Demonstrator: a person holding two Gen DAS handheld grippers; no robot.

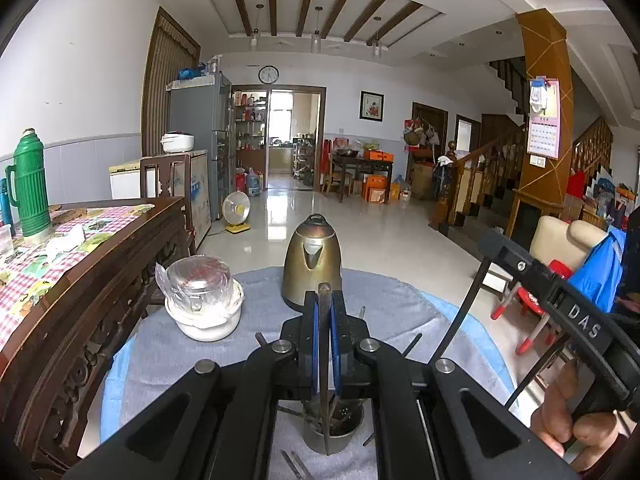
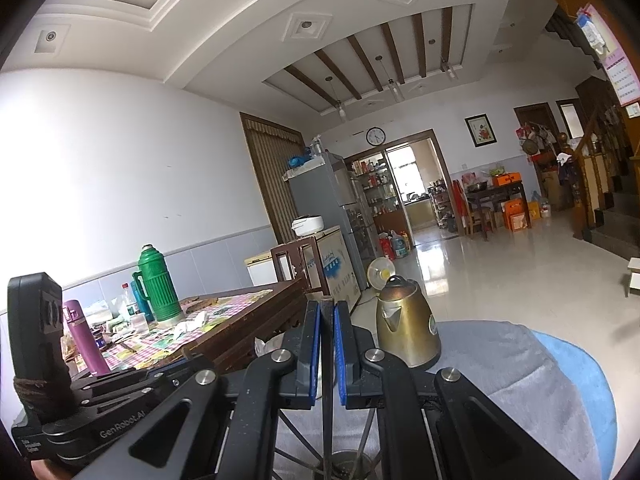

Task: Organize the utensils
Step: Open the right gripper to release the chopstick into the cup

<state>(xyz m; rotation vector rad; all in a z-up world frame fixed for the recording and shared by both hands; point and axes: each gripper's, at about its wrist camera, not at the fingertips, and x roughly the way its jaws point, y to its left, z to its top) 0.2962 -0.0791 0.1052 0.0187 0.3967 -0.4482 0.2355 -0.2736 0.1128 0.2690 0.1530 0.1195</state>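
My left gripper (image 1: pixel 325 300) is shut on a dark flat utensil handle (image 1: pixel 325 360) that hangs down into a metal utensil cup (image 1: pixel 334 434) on the grey cloth. My right gripper (image 2: pixel 327 310) is shut on a dark thin utensil (image 2: pixel 328 408) that points down toward the same metal cup (image 2: pixel 346 465). The right gripper also shows at the right of the left wrist view (image 1: pixel 560 304). Several loose utensils (image 1: pixel 412 344) lie on the cloth around the cup. What sits inside the cup is partly hidden.
A brass kettle (image 1: pixel 312 262) stands at the far side of the round clothed table (image 1: pixel 400 304). A white bowl with a wrapped lid (image 1: pixel 204 308) sits at left. A dark wooden table (image 1: pixel 100 248) with a green thermos (image 1: pixel 30 188) adjoins on the left.
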